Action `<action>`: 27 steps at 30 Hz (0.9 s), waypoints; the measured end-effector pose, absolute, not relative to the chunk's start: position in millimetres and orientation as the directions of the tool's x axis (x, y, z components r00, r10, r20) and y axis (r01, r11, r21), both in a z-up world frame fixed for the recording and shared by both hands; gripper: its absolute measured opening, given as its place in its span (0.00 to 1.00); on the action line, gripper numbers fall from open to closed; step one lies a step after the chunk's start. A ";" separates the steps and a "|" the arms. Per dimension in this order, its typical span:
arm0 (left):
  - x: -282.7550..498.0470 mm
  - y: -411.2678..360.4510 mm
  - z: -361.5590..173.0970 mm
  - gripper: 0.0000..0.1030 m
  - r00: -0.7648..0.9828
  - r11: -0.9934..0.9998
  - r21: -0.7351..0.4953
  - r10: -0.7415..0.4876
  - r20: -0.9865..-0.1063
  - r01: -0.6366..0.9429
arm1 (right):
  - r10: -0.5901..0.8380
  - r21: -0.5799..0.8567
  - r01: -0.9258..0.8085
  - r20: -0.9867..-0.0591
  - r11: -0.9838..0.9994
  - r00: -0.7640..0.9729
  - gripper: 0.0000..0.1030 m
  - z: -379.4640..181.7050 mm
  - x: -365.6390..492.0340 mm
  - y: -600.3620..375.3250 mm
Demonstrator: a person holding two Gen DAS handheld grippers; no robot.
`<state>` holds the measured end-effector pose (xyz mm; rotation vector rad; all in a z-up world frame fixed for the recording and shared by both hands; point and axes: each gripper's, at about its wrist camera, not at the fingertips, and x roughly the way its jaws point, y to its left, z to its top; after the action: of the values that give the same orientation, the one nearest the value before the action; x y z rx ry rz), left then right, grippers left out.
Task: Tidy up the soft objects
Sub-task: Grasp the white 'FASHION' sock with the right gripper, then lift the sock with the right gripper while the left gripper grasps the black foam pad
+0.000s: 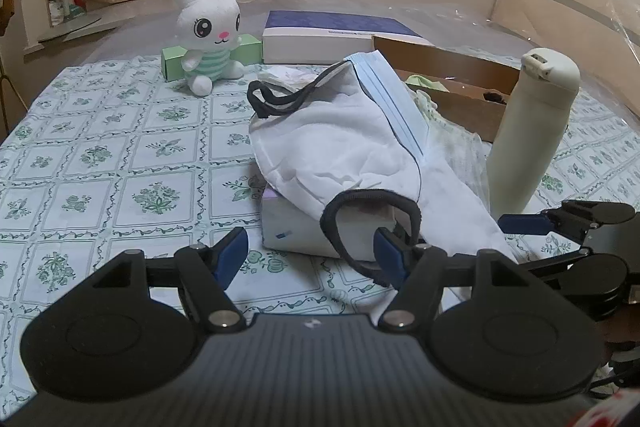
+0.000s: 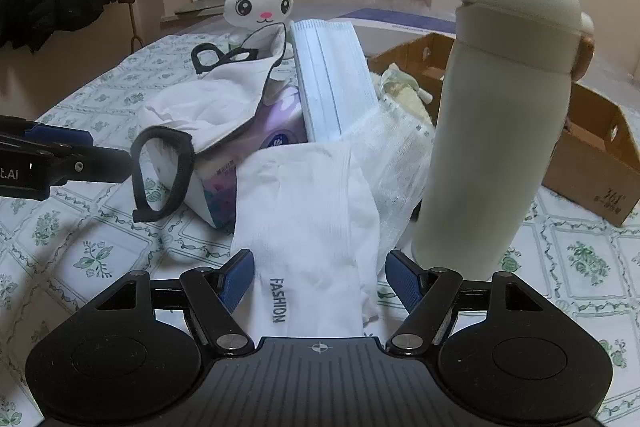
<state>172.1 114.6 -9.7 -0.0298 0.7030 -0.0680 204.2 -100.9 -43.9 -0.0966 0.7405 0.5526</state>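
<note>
A soft pile lies on the flowered tablecloth (image 1: 120, 155). A white cloth mask (image 1: 332, 147) with black ear loops is draped over a tissue pack (image 1: 304, 231), and a stack of blue surgical masks (image 2: 332, 79) leans behind it. A white sock (image 2: 308, 219) printed FASHION hangs down the front. My left gripper (image 1: 310, 255) is open, and one black ear loop (image 1: 372, 227) curls around its right fingertip. My right gripper (image 2: 322, 275) is open and straddles the sock's lower end. A white plush rabbit (image 1: 208, 35) sits at the back.
A tall cream bottle (image 2: 496, 131) stands upright just right of the pile, close to my right gripper. Behind it is an open cardboard box (image 2: 592, 155) with some cloth inside. A flat blue-topped box (image 1: 332, 39) and a green box (image 1: 248, 47) lie near the rabbit.
</note>
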 end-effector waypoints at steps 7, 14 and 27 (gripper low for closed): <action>172.8 116.6 -13.0 0.64 0.757 0.997 -0.060 -0.075 -0.649 0.048 | 0.457 0.101 -0.531 -0.658 0.842 0.599 0.25 -43.0 198.9 -97.2; 168.0 117.7 -9.9 0.64 0.762 0.998 -0.060 -0.065 -0.645 0.034 | 0.472 0.075 -0.566 -0.647 0.821 0.599 0.07 -31.9 183.2 -93.7; 156.5 121.1 -3.0 0.64 0.769 0.998 -0.055 -0.061 -0.636 0.033 | 0.530 0.088 -0.606 -0.594 0.791 0.606 0.03 -17.4 146.8 -99.8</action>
<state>156.5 121.1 -3.0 -0.0409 0.6915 -0.0509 146.8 -99.8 -17.4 -0.1266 0.6439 0.6585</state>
